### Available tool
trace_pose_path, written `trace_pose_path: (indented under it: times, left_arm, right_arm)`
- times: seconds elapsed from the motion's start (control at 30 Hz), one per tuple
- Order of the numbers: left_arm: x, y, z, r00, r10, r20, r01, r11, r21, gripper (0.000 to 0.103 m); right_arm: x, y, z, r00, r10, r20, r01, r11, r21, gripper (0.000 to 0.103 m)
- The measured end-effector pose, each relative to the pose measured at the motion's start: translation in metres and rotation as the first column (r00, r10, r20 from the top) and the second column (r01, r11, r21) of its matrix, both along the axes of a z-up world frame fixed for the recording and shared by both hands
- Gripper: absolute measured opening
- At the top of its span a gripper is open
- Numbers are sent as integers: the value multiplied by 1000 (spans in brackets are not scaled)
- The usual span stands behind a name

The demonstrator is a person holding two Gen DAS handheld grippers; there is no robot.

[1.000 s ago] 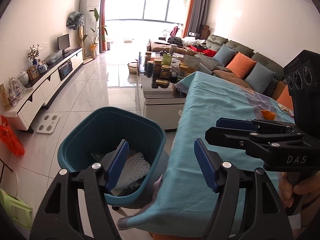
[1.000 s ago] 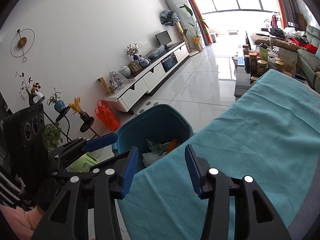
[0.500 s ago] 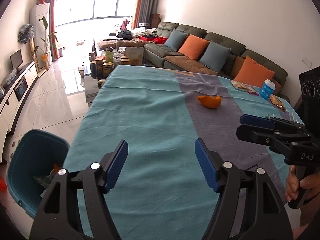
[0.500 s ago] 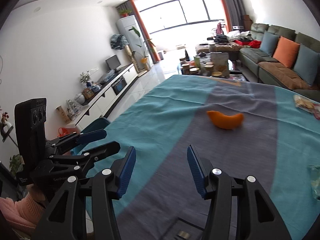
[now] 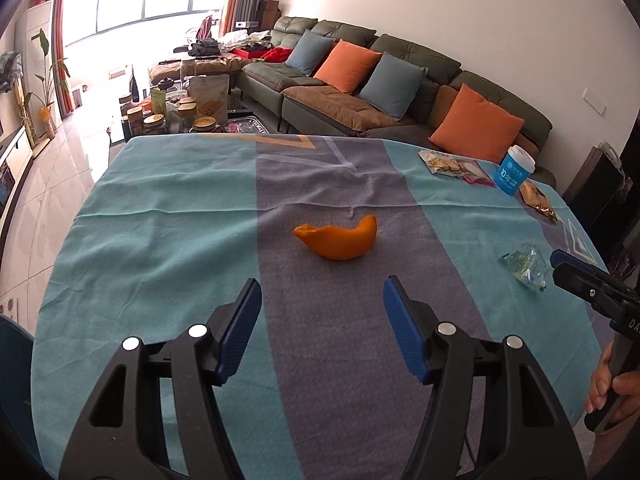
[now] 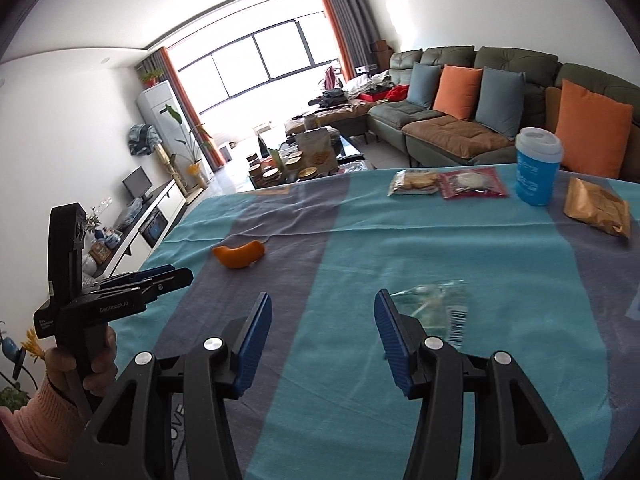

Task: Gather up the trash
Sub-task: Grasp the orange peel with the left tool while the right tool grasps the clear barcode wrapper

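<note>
An orange peel [image 5: 338,237] lies on the teal and grey tablecloth [image 5: 160,220], just ahead of my open, empty left gripper [image 5: 322,308]. It also shows in the right wrist view [image 6: 239,255], far left of my right gripper. A clear crumpled wrapper [image 6: 436,307] lies just ahead and right of my open, empty right gripper [image 6: 323,322]; it shows in the left wrist view [image 5: 525,265] too. The teal bin's rim [image 5: 12,344] peeks in at the lower left edge.
A blue paper cup [image 6: 536,166], snack packets [image 6: 444,180] and a brown packet [image 6: 598,206] sit along the table's far side. A sofa with cushions [image 5: 360,80] and a cluttered coffee table [image 5: 180,108] stand beyond it.
Both grippers swung right, away from the bin and over the table. The peel and wrapper have come closer. Both stayed open.
</note>
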State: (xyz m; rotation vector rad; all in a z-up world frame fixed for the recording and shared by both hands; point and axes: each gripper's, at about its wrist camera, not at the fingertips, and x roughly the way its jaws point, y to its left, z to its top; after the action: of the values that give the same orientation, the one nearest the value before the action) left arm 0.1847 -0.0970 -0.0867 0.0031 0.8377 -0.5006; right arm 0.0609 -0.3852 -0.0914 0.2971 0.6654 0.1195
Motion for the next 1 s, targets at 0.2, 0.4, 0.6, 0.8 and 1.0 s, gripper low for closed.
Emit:
trace_pose_path:
  times: [0.2,0.4,0.6,0.8,1.0]
  left_arm:
    - [30,-23,-5,999,7,-42,-8,1000,-14,61]
    - [47,-34,-14,997,19,-75,-20,1000,-12,61]
    - [55,-34,-24,993,13,-119,-18,999,-44,51]
    - [58,-40,-26,992,10,-123,-17,998,-55,44]
    - [56,-43,-24,994,7,-111,-13,998,-60,31]
  right_arm:
    - [-5,-40,-9,996,-91,-19,92,996,19,51]
    - [-6,-67,-25,988,-133,-72,139,986,89,54]
    - [0,-65,-32,990,-110,-88,119,988,95,55]
    - [3,-61,-33,991,-94,-93,103,990,100,55]
    - [5,-59,-33,993,-73,-97,83,991,103,43]
